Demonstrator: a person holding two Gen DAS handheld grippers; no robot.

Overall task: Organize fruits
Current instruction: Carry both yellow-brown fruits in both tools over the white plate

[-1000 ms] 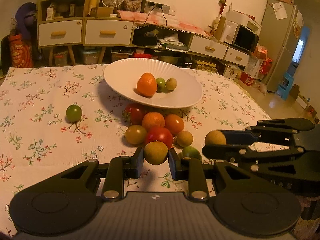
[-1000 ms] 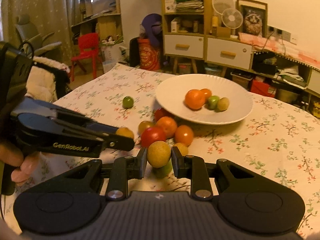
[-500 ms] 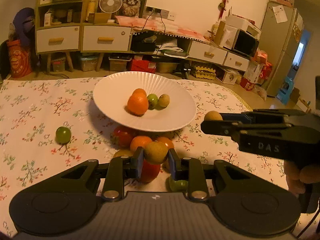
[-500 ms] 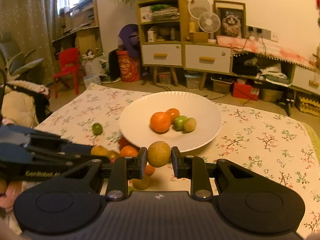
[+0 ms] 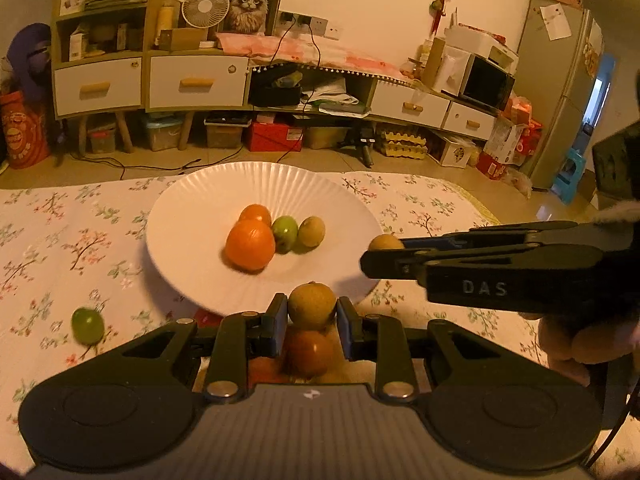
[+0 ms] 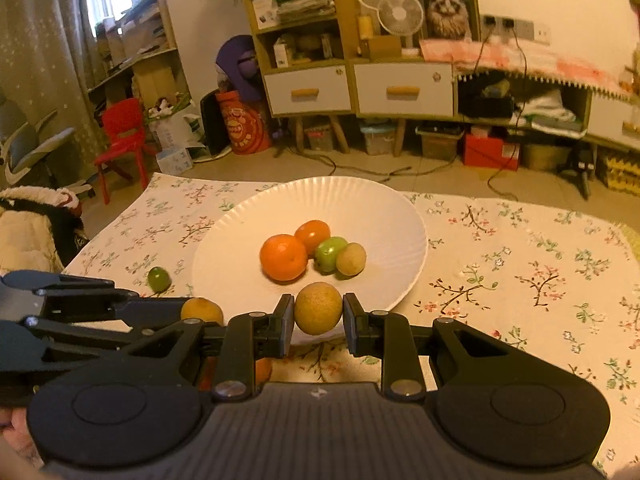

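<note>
A white paper plate [image 5: 200, 216] [image 6: 384, 208] on the flowered tablecloth holds two oranges [image 5: 251, 244], a green fruit [image 5: 285, 232] and a yellow-brown fruit [image 5: 311, 231]. My left gripper [image 5: 312, 314] is shut on a yellow-brown fruit [image 5: 312, 306] at the plate's near rim. My right gripper [image 6: 318, 316] is shut on another yellow-brown fruit [image 6: 319, 308], also just over the near rim. In the left wrist view the right gripper [image 5: 376, 254] comes in from the right with its fruit [image 5: 385, 242]. The right wrist view has the left gripper [image 6: 200, 314] at lower left.
A lone green fruit [image 5: 87, 325] [image 6: 159, 279] lies on the cloth left of the plate. Red and orange fruits [image 5: 308, 350] lie under my left gripper, partly hidden. Cabinets, a red chair [image 6: 120, 136] and floor clutter stand beyond the table's far edge.
Both grippers, each still holding its fruit, moved forward from the fruit pile to the plate's near rim. The pile slipped below the left gripper, and the plate looms larger in both views.
</note>
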